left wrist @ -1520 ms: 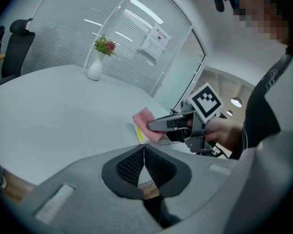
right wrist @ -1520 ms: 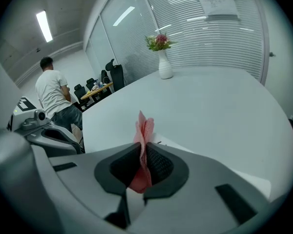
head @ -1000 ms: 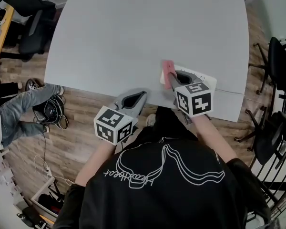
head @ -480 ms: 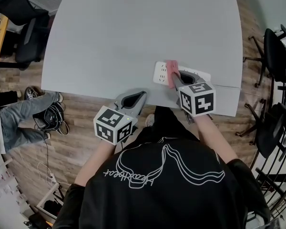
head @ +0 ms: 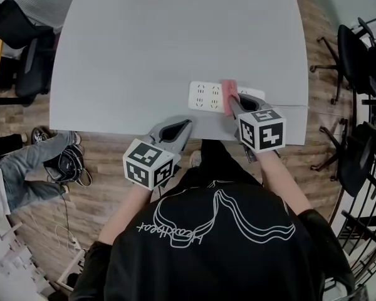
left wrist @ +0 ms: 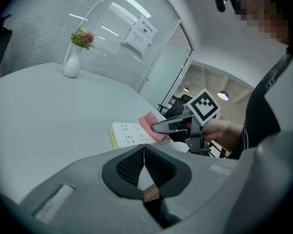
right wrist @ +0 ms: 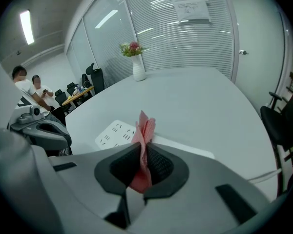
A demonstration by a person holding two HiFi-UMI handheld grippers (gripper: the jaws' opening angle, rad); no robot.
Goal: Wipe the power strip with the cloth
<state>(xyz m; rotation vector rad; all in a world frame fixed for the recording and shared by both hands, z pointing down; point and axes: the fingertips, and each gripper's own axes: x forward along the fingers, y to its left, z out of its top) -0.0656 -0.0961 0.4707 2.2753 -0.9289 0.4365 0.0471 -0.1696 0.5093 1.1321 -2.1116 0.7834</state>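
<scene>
Since a second ago the pink cloth (head: 228,92) has slid from the left end of the power strip (head: 206,96) toward its middle, so two groups of sockets now show bare to the cloth's left. The right claw (head: 232,100) has travelled with it. The left claw (head: 188,123) has kept its place.

The right claw is pinching the cloth: in the right gripper view a fold of pink stands up between the two dark pads and its lower part hangs down behind them. The cloth rests on top of the strip, across its width. The strip is white and lies flat on the grey surface (head: 175,42), close to the near edge, with its long side running along that edge.

The left claw is pressed together with nothing in it. It hangs nearer the person than the strip and to the strip's left, at the edge of the surface, apart from the strip. Far beyond the strip a white vase (right wrist: 138,68) with flowers stands upright on the surface.
</scene>
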